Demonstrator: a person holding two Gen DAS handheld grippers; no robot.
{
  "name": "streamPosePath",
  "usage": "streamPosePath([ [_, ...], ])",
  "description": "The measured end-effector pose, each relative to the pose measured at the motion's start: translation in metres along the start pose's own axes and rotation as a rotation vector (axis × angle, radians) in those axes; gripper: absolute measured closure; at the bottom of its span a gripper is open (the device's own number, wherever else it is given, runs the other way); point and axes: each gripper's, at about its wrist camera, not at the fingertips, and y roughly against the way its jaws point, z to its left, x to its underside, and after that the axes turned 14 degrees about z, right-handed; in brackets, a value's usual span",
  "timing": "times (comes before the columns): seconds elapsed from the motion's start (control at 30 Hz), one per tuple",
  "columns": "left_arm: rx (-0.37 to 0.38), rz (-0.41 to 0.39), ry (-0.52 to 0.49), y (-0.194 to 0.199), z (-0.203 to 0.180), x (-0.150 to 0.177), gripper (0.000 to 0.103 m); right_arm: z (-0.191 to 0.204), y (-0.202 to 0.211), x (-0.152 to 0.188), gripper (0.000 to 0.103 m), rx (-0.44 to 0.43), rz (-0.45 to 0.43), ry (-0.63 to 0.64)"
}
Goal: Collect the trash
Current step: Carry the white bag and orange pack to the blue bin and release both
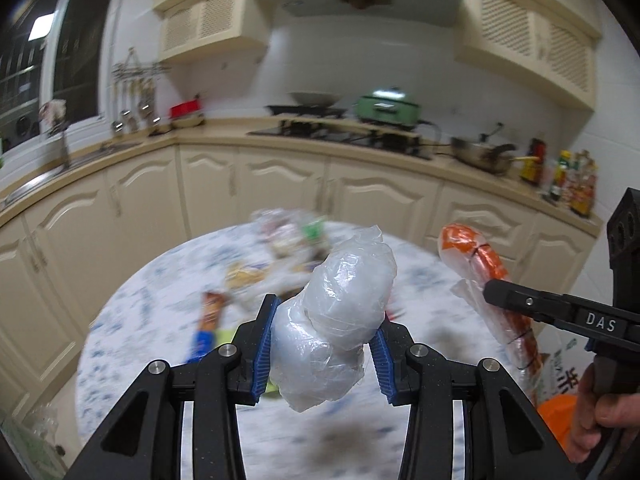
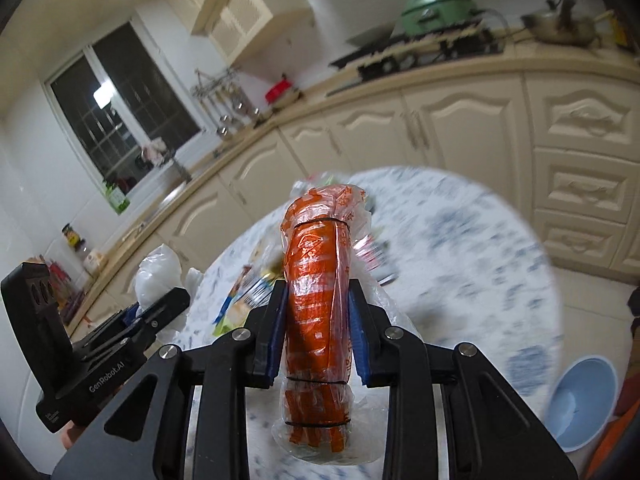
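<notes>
Left gripper (image 1: 324, 340) jaws clamped on a crumpled clear plastic bag (image 1: 340, 312), held up above the round marbled surface (image 1: 140, 320). Right gripper (image 2: 318, 336) jaws narrow, gripping a rolled orange-and-clear bag (image 2: 320, 300) bound with black bands, also off the surface. More blurred wrappers (image 1: 280, 248) lie near the surface's far edge. Blue basin (image 2: 584, 404) on the floor beside it.
</notes>
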Motion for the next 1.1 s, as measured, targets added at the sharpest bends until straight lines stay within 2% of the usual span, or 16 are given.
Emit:
streamPosePath([
  [0.1,0.062,-0.011,-0.048,-0.004,-0.034,-0.008,0.064,-0.018,0.031,0.001,0.074,0.019,-0.046,-0.021],
  [0.3,0.202,0.001,-0.137,-0.030,-0.105,-0.022,0.064,-0.076,0.105,0.012,0.074,0.131,-0.149,-0.104],
  [0.4,0.284,0.038,-0.182,-0.052,-0.148,-0.024,0.064,-0.111,0.135,0.023,0.074,0.191,-0.185,-0.167],
  [0.6,0.374,0.139,-0.266,-0.105,-0.218,-0.017,0.064,-0.185,0.179,0.056,0.074,0.299,-0.201,-0.320],
  [0.77,0.402,0.260,-0.325,-0.166,-0.273,-0.003,0.064,-0.255,0.173,0.087,0.074,0.334,-0.143,-0.459],
  [0.9,0.408,0.396,-0.354,-0.243,-0.317,-0.006,0.064,-0.310,0.152,0.111,0.074,0.337,-0.082,-0.558],
  [1.0,0.426,0.485,-0.390,-0.287,-0.343,-0.002,0.064,-0.345,0.137,0.128,0.074,0.334,-0.040,-0.614],
  [1.1,0.419,0.550,-0.415,-0.335,-0.371,-0.004,0.063,-0.379,0.121,0.144,0.074,0.332,0.006,-0.672],
])
